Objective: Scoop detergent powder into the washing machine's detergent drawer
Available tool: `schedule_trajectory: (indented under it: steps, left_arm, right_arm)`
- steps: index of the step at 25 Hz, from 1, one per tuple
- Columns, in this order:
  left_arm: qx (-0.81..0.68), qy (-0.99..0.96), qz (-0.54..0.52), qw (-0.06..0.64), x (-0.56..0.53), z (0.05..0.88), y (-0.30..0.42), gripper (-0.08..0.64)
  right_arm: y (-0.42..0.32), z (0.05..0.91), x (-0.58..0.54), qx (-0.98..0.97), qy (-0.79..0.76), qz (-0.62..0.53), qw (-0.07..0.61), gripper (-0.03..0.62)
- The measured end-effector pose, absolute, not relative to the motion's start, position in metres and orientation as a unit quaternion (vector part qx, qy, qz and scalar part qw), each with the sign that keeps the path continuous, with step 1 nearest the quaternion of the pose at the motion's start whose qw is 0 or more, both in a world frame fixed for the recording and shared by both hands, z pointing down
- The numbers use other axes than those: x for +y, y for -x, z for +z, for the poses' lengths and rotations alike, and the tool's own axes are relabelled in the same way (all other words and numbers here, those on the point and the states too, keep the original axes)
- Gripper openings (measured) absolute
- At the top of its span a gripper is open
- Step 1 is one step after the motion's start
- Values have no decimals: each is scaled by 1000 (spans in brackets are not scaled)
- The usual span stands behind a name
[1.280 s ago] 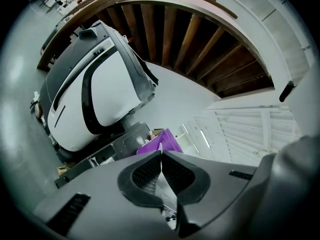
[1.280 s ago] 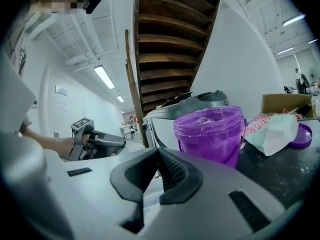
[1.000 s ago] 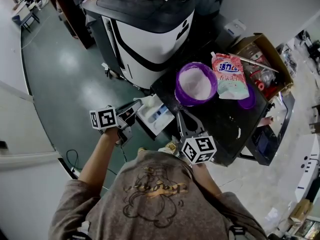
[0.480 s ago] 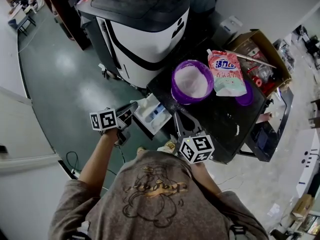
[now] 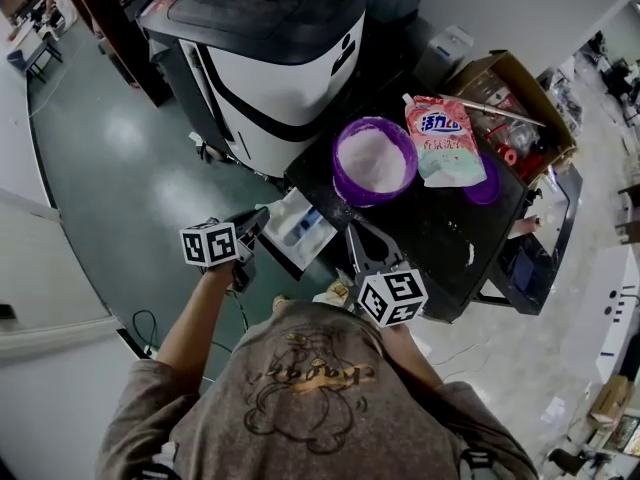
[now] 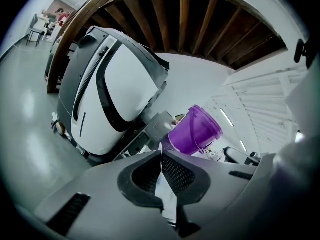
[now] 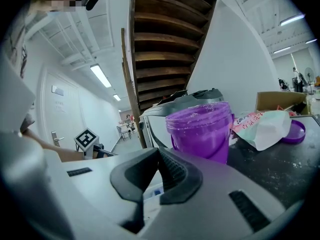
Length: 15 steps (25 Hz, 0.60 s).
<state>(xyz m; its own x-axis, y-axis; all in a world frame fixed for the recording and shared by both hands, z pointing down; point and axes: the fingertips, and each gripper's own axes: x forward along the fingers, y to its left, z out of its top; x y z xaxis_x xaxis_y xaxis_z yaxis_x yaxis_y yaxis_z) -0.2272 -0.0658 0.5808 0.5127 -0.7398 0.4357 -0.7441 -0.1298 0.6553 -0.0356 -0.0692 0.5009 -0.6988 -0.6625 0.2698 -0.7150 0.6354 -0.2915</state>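
A: Head view, status = pre-scoop. The left gripper [image 5: 258,218] and right gripper [image 5: 352,233] sit low-centre of frame, either side of the detergent drawer [image 5: 285,233]. Nothing scooped yet imo.

B: Jaws?

A: Left gripper view: shut tip to tip, nothing between. Right gripper view: same, closed and empty.

B: Where's the powder [image 5: 374,160]?

A: In the purple tub [image 5: 362,200], centre of frame on the black table [image 5: 440,243]. Lid's off and it looks well filled. The purple lid [image 5: 488,190] is right of the tub, just beside the detergent bag [image 5: 443,138]. The washing machine [image 5: 270,58] is upper centre-left.

B: Drawer state?

A: White w/ blue insert, open side up, at the table's left edge, just below the machine in frame. Can't tell if it's on its rails or loose. No powder visible in it at this res.

B: Scoop?

A: Can't spot one in any view. Maybe buried in the tub.

B: Next move?

A: My read: the right gripper is nearer the tub and points at it. It needs to open, go up-frame and get hold of a scoop. Then it carries powder down-left to the drawer. The compartments look narrow, so aim matters and spill risk is real. The left gripper could steady the drawer.
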Motion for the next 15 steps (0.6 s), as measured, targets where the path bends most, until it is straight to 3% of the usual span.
schedule_trajectory:
  steps: [15]
  left_arm:
    - [-506,-777,129,352,-63,592,216,24]
  right_arm:
    - [23,504,-65,-895,-395,194,72,3]
